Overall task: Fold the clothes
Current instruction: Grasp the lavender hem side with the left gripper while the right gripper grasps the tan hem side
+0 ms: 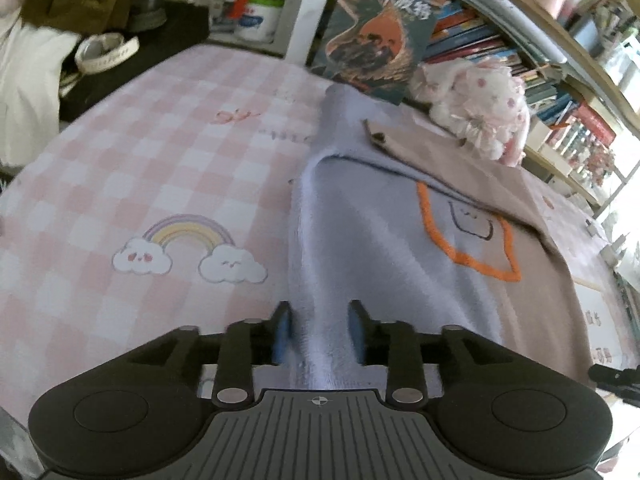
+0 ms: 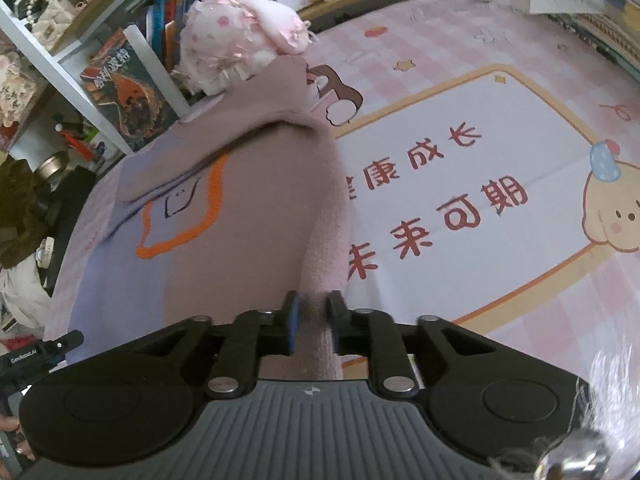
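A fuzzy sweater, lavender on one half [image 1: 360,232] and dusty pink on the other [image 2: 272,200], lies on the pink checked table cover [image 1: 160,168]. An orange outline with a small drawn face marks its chest [image 1: 468,228]. My left gripper [image 1: 320,332] is shut on a raised ridge of the lavender hem. My right gripper [image 2: 312,324] is shut on a lifted fold of the pink side. Both sleeves are folded across the top of the body.
A pink plush toy [image 1: 480,108] and a leaning book [image 1: 376,36] stand behind the sweater, before shelves of books [image 1: 560,92]. A white headband [image 1: 106,52] and dark clothing sit at the far left. A printed mat [image 2: 480,184] lies right of the sweater.
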